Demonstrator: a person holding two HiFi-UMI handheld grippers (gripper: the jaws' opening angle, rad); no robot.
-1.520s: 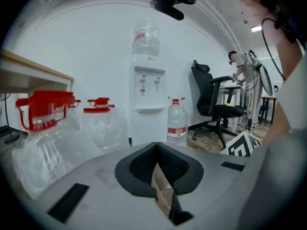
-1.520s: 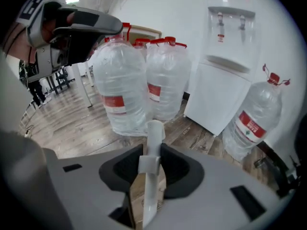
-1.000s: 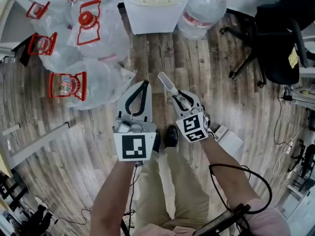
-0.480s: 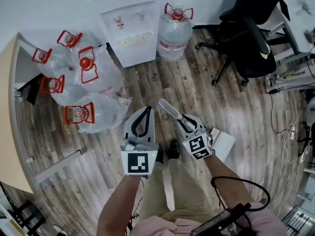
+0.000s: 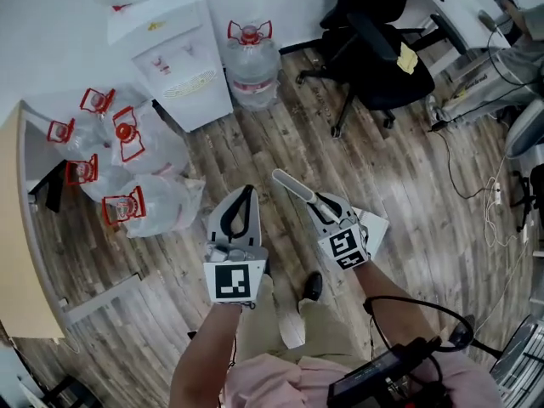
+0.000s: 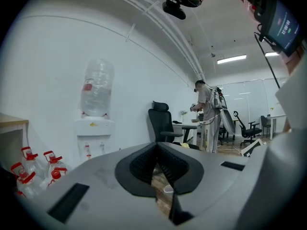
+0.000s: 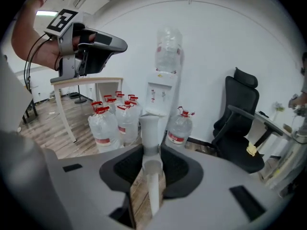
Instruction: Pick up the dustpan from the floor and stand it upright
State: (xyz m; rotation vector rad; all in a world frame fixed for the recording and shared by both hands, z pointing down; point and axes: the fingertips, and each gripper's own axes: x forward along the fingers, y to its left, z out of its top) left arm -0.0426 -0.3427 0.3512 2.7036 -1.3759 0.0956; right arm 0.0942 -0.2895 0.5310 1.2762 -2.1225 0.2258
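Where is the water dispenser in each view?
Head view: dispenser at upper left, against the wall.
Left gripper view: left of centre, with a bottle on top.
Right gripper view: centre, just behind the dustpan handle.
Shared landmark: the black chair, to the dispenser's right in every view.

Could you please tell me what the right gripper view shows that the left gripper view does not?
Only the right gripper view shows the dustpan handle clamped in the right tongs, and the left tongs held up at upper left. Only the left gripper view shows a lit screen at upper right, and the left tongs' jaws from behind, closed on nothing. Both show the water dispenser, the black office chair and the red-capped bottles.
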